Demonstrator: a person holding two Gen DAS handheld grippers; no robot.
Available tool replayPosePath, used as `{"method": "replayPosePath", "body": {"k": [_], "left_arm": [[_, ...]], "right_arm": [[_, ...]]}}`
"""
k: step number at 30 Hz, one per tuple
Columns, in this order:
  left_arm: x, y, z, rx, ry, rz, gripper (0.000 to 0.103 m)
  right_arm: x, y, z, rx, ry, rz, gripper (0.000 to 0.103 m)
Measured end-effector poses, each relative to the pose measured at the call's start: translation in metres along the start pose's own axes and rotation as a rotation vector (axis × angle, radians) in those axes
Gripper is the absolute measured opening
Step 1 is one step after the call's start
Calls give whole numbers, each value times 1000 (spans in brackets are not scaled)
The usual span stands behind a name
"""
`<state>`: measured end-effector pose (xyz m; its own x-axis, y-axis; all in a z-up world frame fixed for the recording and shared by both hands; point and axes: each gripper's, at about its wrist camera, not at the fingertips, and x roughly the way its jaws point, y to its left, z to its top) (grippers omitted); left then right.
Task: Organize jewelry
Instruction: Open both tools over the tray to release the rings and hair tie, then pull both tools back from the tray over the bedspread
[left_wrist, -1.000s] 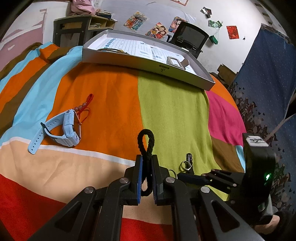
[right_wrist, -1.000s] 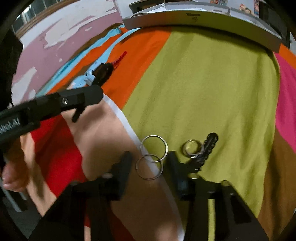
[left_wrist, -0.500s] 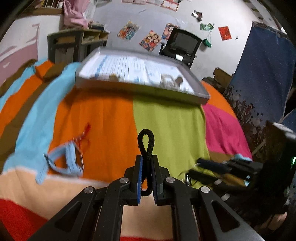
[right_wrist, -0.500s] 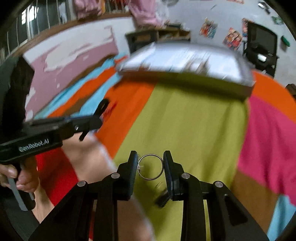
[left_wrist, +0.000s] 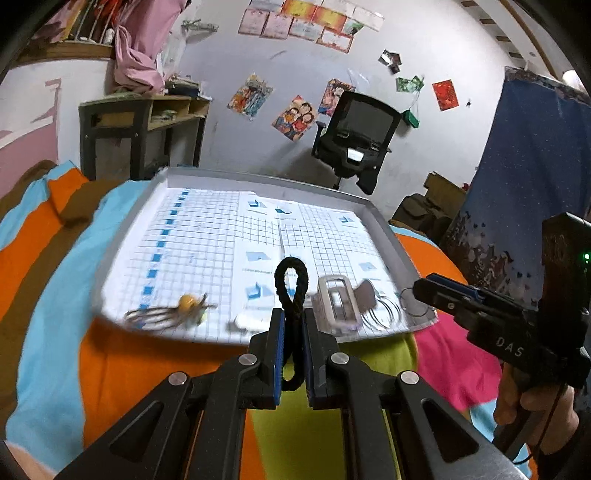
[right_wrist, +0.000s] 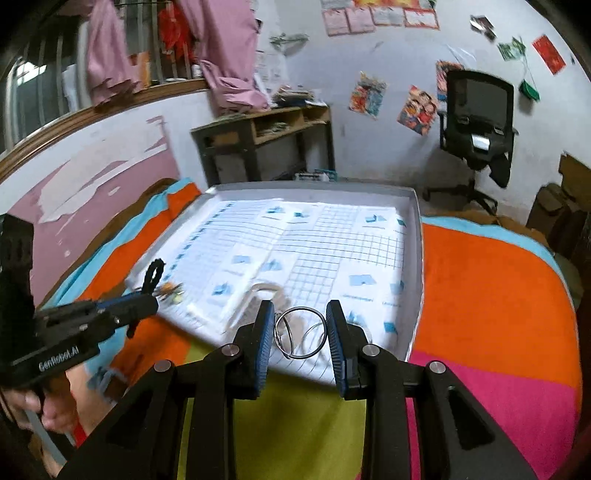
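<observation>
A grey tray (left_wrist: 392, 240) lined with grid paper lies on the striped blanket. My left gripper (left_wrist: 291, 325) is shut on a black cord loop (left_wrist: 291, 280) and hovers at the tray's near edge. In the right wrist view, my right gripper (right_wrist: 300, 334) is shut on linked metal rings (right_wrist: 301, 332) above the tray's (right_wrist: 415, 258) near right corner. The left gripper (right_wrist: 146, 301) and its cord (right_wrist: 155, 273) show at that view's left. The right gripper (left_wrist: 424, 290) with a ring (left_wrist: 412, 306) shows at the left wrist view's right.
Inside the tray lie an orange-beaded piece (left_wrist: 186, 302), a pale watch (left_wrist: 338, 302) and wire hoops (left_wrist: 384, 314), all blurred. Behind the bed stand a black office chair (left_wrist: 356, 136) and a dark desk (left_wrist: 140, 125). A blue cloth (left_wrist: 535, 177) hangs at right.
Both grippers rose from the blanket and moved forward to the tray. The right gripper closed on the metal rings and lifted them. The left kept its hold on the cord.
</observation>
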<state>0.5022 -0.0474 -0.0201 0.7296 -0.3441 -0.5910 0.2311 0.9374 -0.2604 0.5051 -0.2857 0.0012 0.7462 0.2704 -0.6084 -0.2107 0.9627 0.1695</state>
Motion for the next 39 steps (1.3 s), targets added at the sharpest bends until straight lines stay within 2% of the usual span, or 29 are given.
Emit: {"method": "replayPosePath", "body": {"k": [5,6,8,9,10,12,13,17,21,22,26,29,39], "left_arm": [[40,3,4,-10,67,23,10],[44,4,4,-16,79,27,13],[47,4,0,-27,91,41,32],[46,4,-1,-32,84,46,46],[43,5,-2,-38,71,48,59],[32,4,-5,-46,22,55,72],[27,3,-6,-47,4,62,74],[-6,-2,-12,-44,-50,86,79],[-68,-14,-23,-30,-191,123,99],[-78,-14,-24,-29,-213,130,102],[-137,-25,-39,-20,-293,166,103],[-180,-35,-56,12,-342,194,103],[-275,-45,-115,63,-407,262,103]], "right_arm": [[38,-7,-13,73,51,10,26],[43,-9,-16,87,56,15,35],[44,-14,-22,113,49,14,50],[42,-16,-24,120,37,13,53],[39,-17,-25,126,26,15,53],[28,-22,-27,142,-6,10,54],[20,-24,-28,150,-26,9,56],[-23,-22,-33,152,-129,-11,73],[-69,-9,-43,110,-218,-19,94],[-84,-2,-49,92,-238,-20,95],[-128,24,-67,31,-308,-16,102],[-163,43,-87,-10,-365,-9,102],[-237,82,-148,-12,-454,15,102]]}}
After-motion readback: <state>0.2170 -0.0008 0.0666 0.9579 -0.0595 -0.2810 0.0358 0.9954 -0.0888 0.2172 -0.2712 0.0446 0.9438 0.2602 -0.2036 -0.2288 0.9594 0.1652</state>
